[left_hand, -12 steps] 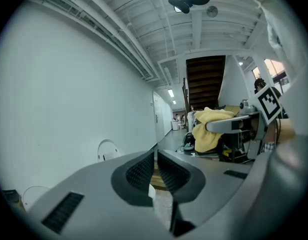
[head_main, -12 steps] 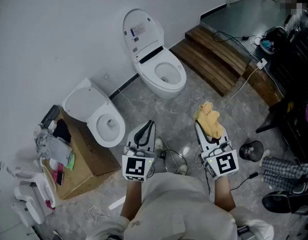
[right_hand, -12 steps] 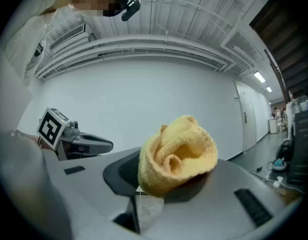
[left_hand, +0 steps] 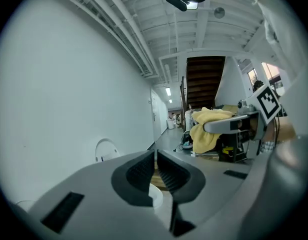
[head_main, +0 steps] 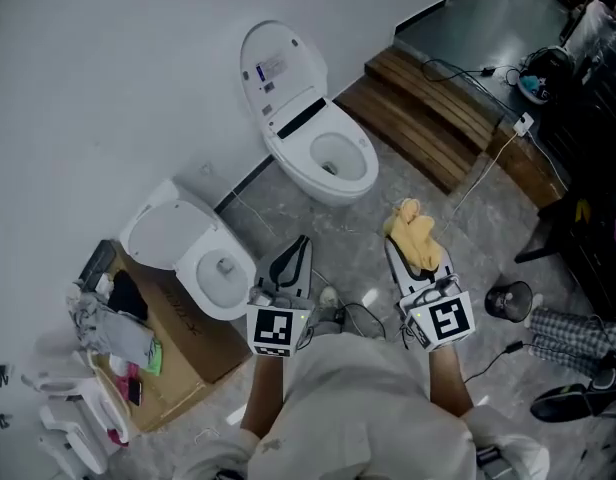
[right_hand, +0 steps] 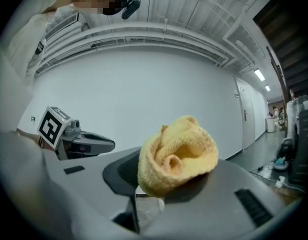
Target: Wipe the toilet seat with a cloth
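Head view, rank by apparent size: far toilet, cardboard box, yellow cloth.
1. far toilet and cardboard box: about alike. The near toilet hides part of the box, so I won't rank these two.
2. yellow cloth: clearly smallest, despite being nearer the camera.

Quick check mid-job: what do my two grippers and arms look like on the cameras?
The left gripper and right gripper are grey shells, each tapering to dark ribbed pads. Each carries a white cube with black square markers. The person wears a loose off-white top.
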The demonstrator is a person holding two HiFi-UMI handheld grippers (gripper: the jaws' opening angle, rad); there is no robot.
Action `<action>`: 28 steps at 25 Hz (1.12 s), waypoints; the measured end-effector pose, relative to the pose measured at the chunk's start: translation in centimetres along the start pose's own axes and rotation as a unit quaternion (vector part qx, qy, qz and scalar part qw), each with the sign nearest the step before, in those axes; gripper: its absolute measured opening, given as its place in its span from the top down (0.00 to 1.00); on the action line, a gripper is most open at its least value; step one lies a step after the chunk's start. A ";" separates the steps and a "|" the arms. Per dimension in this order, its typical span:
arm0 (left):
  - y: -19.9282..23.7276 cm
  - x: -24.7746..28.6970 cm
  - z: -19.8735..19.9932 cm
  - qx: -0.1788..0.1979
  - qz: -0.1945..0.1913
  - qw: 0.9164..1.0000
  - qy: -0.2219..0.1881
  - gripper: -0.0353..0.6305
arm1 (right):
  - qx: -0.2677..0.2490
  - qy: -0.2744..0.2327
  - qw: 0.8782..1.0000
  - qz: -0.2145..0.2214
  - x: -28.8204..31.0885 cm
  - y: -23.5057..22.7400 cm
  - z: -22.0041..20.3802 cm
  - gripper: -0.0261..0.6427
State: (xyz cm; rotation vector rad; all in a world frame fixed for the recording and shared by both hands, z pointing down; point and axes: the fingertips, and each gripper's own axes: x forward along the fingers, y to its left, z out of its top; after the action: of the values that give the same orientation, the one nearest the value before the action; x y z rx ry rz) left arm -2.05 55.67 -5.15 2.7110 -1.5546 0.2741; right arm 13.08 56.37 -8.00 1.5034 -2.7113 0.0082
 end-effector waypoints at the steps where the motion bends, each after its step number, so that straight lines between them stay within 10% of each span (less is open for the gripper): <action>1: 1.1 0.6 -0.1 0.000 -0.004 1.000 0.000 0.90 | -0.001 0.001 1.000 -0.004 1.2 0.0 0.0 0.82; 28: 14.2 14.9 -0.5 -0.021 -0.014 1.000 -0.013 0.92 | 0.001 0.021 1.000 -0.021 19.5 -5.4 -0.9 0.82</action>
State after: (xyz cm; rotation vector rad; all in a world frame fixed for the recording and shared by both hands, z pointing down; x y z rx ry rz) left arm -6.96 35.74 -3.57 2.7126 -1.5109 0.2036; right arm 7.35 36.97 -6.38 1.5421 -2.6471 0.0408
